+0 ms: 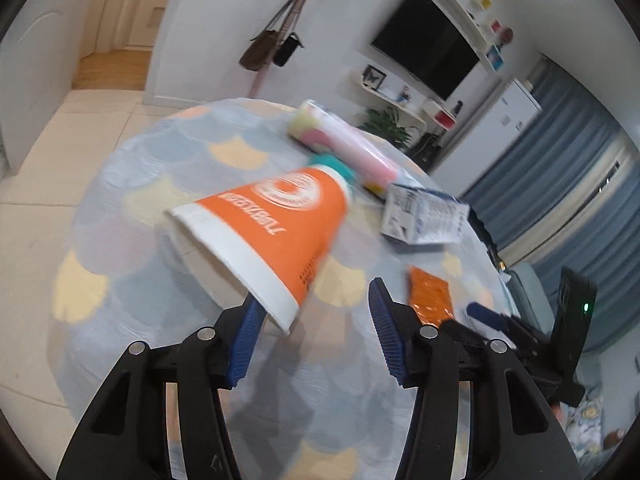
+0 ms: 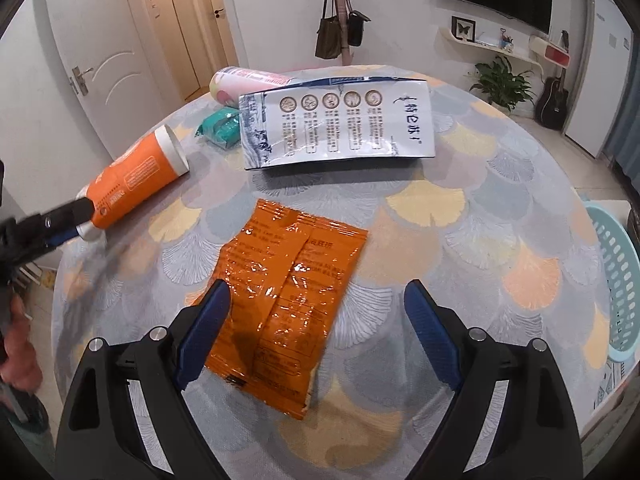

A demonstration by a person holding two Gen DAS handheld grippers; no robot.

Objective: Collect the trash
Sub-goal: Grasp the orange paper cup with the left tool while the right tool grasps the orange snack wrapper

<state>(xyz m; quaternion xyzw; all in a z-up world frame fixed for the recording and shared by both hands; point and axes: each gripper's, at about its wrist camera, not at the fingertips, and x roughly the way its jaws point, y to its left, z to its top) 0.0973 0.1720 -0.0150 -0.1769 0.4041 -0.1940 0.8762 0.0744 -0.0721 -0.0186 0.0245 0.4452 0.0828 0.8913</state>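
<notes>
Orange paper cup (image 1: 276,216) lies on the table (image 1: 120,240), rim between my left gripper (image 1: 316,336) jaws, apart, not pinching; I centre first | right gripper (image 2: 316,336) gapes over orange wrapper (image 2: 288,288); I lower flat.

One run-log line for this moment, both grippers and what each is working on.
left gripper: open around orange cup rim, no grip seen | right gripper: open over orange packet | basket: at table edge

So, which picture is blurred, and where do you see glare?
Left wrist view: the orange cup and the items behind it are smeared by motion blur. Right wrist view: sharp, with bright glare spots on the orange packet. Both views bend at the edges.
</notes>
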